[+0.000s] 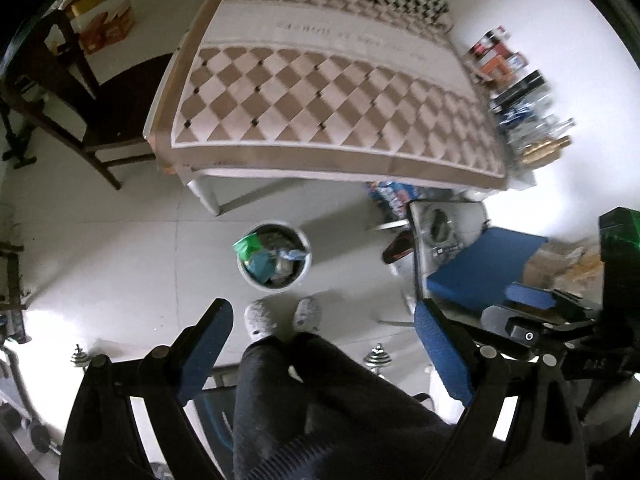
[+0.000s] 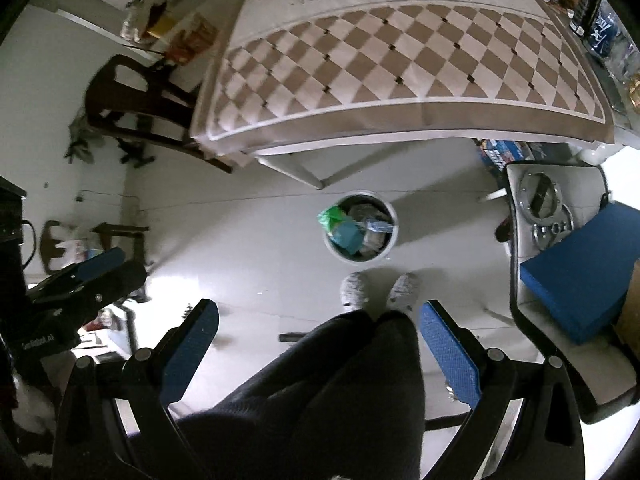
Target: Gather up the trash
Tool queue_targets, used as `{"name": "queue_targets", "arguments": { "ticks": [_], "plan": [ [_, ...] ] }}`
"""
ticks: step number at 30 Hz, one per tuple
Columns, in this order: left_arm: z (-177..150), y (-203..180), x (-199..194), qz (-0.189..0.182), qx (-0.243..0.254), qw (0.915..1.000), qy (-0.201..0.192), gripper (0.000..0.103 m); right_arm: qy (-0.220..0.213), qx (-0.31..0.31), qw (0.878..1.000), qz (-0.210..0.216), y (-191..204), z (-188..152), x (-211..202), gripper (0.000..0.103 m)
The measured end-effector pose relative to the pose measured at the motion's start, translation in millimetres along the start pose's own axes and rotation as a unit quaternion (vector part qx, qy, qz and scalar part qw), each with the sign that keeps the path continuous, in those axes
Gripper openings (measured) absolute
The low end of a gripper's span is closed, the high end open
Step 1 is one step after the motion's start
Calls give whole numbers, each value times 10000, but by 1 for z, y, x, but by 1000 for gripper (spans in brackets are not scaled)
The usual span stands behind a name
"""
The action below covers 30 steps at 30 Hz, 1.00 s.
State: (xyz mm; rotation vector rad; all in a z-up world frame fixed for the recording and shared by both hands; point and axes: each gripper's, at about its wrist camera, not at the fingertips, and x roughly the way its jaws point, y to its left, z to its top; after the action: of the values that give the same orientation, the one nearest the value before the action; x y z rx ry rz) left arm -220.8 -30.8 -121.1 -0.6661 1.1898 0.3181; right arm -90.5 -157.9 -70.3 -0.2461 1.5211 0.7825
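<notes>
Left hand-held gripper (image 1: 324,348) spread wide, empty; right hand-held gripper (image 2: 320,344) likewise, both held high over floor. Trash bin (image 1: 273,258) at 12 o'clock past slippers (image 1: 282,318), packed with wrappers; checkered table (image 1: 320,92) bare, so collecting looks finished.

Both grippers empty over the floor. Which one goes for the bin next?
Marginal call, slightly left. Both the left gripper and the right gripper are open and empty. The trash bin sits nearer the left gripper's centerline; in the right view it lies further ahead.
</notes>
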Motion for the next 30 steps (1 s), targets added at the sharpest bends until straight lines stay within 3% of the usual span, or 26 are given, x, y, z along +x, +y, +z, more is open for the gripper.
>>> {"name": "queue_targets", "arguments": {
  "ticks": [11,13,15,30],
  "plan": [
    [-10,-7,-39,-401,-86,9988,-253,93,-155,-223,9983,522,13,-14,-56,103],
    [-12,-7,-43,-449,-101,9985,-286,94,-156,-228,9980,569,14,-14,-58,103],
    [-12,-8,-45,-467,-83,9984,-312,103,-165,-242,9978,594,14,-14,-61,103],
    [-14,-10,-50,-554,-87,9977,-372,103,-84,-313,9971,694,18,-14,-62,103]
  ]
}}
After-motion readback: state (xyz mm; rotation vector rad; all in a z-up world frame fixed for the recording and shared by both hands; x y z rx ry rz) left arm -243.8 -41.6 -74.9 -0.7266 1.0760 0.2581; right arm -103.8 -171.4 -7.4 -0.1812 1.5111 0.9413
